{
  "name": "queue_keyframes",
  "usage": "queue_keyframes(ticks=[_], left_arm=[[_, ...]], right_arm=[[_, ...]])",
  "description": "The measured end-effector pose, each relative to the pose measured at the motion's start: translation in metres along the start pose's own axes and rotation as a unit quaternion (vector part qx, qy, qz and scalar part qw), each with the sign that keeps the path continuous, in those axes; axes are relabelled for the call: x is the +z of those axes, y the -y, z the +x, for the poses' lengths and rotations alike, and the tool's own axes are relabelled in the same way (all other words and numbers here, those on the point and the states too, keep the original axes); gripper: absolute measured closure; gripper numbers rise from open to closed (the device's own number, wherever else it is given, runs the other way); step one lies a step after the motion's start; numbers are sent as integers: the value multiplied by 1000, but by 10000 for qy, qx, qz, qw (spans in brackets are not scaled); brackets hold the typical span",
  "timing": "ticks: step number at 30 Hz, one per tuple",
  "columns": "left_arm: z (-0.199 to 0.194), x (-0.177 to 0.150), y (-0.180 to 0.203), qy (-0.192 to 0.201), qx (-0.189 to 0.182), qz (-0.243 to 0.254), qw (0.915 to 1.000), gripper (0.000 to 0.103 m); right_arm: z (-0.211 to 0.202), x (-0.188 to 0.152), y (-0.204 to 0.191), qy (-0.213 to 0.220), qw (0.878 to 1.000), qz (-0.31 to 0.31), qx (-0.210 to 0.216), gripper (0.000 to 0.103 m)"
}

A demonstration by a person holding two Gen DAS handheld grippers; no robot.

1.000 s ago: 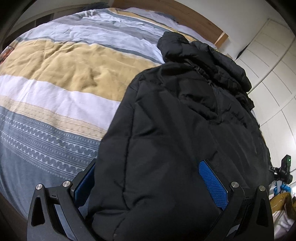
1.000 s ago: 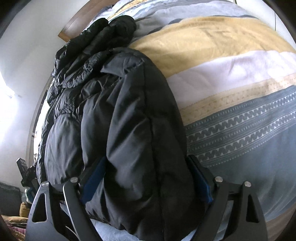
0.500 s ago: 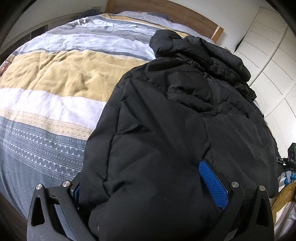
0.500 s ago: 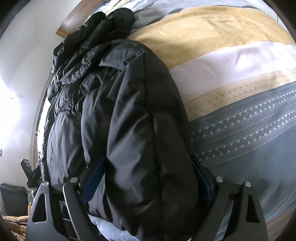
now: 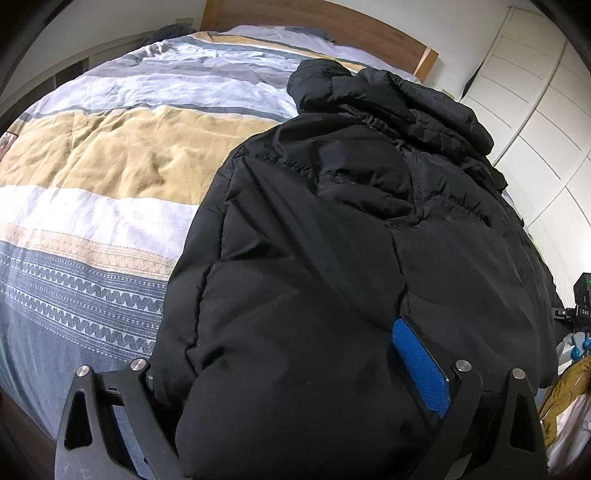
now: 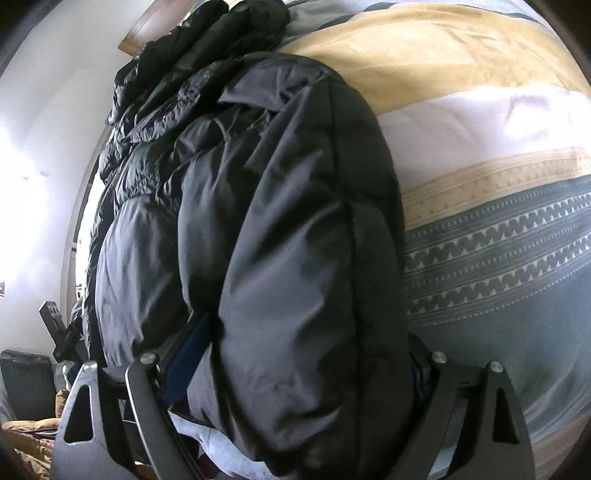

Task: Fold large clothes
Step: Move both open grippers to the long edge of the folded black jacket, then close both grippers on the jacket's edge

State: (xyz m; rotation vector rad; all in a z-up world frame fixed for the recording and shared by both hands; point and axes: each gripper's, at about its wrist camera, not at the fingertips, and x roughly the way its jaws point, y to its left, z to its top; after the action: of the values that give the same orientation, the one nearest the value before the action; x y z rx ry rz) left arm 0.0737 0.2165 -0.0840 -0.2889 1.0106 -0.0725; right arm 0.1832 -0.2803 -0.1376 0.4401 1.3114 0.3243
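A black puffer jacket (image 5: 332, 229) lies on the striped bedspread (image 5: 110, 166), its hood toward the headboard. My left gripper (image 5: 280, 373) has its jaws wide apart around a thick fold of the jacket's near end; the right blue pad (image 5: 421, 369) shows, the left pad is hidden by fabric. In the right wrist view the same jacket (image 6: 258, 221) fills the middle, and my right gripper (image 6: 303, 369) also straddles a thick fold at its near end, fingers mostly hidden by fabric. The bedspread (image 6: 498, 184) lies to the right.
A wooden headboard (image 5: 332, 22) stands at the far end of the bed. White wardrobe doors (image 5: 535, 110) stand at the right. A black device on a stand (image 5: 581, 299) and yellow fabric (image 5: 565, 387) sit off the bed's right side.
Both grippers have moved forward with the jacket's near end; the jacket bulges higher and covers more of each view. The left gripper's left pad is now hidden by fabric.
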Motion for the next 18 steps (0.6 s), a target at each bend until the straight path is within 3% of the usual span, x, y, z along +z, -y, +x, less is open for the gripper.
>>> queue_keyframes(ticks=[8,10,12,15,18], left_arm=[[0,-1,9,-53,12,167,9998,24],[1,-1,10,-99,-40,168,9998,31],[1,-1,12,-158,-144,173,9996,39],[3,0,15,-307,-342,104,9989,53],[2,2,20,-415,-582,-14,9974,75]], right_arm=[[6,-1,-11,-38,9999,-123,-64,17],[8,-1,-12,-49,9999,-146,-11,23],[9,-4,-13,-54,9998,-142,106,32],[11,-9,-12,-13,9994,-97,347,54],[9,-13,-13,122,9983,-108,563,73]])
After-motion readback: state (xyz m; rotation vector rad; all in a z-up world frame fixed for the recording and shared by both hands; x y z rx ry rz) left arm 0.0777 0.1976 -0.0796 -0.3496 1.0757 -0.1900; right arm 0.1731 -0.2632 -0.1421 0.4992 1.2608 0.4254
